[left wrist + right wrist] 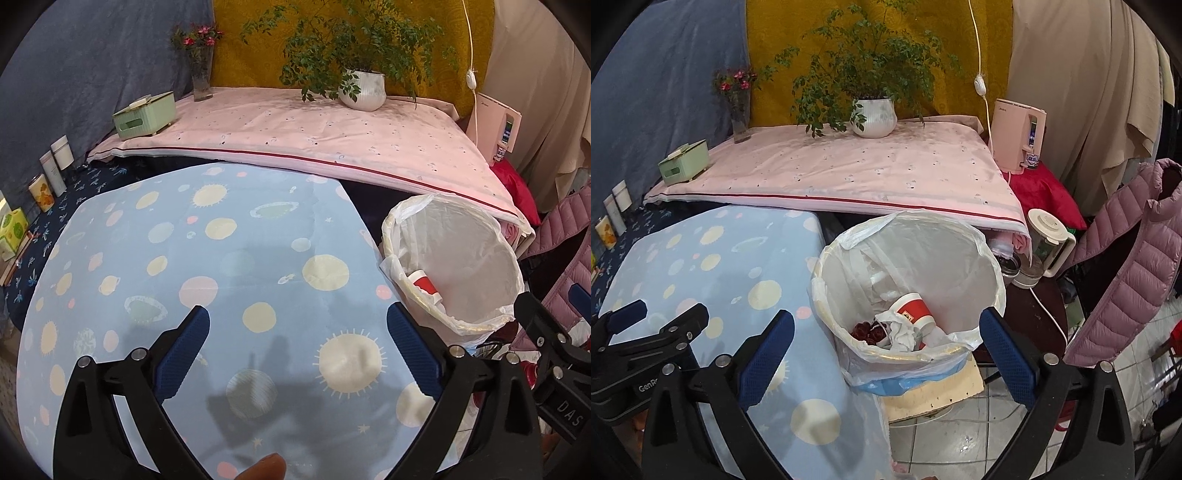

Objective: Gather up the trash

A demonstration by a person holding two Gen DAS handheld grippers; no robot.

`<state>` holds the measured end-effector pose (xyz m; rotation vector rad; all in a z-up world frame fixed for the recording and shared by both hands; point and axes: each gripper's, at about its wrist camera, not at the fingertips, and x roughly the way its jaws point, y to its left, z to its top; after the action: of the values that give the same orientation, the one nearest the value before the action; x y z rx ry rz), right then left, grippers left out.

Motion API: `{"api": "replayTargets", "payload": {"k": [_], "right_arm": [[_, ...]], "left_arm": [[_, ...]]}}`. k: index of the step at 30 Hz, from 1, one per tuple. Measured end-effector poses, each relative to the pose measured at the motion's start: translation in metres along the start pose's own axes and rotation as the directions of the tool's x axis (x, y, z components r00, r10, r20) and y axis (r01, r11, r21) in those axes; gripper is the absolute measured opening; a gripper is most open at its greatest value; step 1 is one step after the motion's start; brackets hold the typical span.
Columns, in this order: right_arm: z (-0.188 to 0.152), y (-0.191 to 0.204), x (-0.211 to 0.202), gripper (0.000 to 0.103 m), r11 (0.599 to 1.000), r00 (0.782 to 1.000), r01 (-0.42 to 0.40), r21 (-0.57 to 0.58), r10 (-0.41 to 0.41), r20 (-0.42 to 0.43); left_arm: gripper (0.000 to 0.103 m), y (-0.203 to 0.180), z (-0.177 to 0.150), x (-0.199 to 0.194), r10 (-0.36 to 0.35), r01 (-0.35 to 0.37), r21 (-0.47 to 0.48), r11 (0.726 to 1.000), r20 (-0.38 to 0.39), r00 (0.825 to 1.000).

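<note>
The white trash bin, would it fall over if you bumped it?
Probably easily. The trash bin looks like thin plastic holding only a paper cup and crumpled tissue, so likely light. Its loose bag liner would slip if grabbed.

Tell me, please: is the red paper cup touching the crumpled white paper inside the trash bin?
Touching. In the right wrist view the red paper cup lies tilted inside the trash bin, and the crumpled white paper overlaps its lower side with no gap.
</note>
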<state>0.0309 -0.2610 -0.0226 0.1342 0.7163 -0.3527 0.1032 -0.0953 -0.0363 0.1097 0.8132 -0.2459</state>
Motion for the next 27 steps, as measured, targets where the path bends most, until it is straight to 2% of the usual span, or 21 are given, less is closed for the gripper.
{"api": "replayTargets", "payload": {"k": [27], "right_arm": [[-0.012, -0.008, -0.005, 0.096, 1.000, 1.000, 0.029, 0.007, -0.029, -0.011]], "left_arm": [[0.093, -0.014, -0.004, -0.008, 0.012, -0.013, 0.016, 1.000, 0.024, 1.000]]}}
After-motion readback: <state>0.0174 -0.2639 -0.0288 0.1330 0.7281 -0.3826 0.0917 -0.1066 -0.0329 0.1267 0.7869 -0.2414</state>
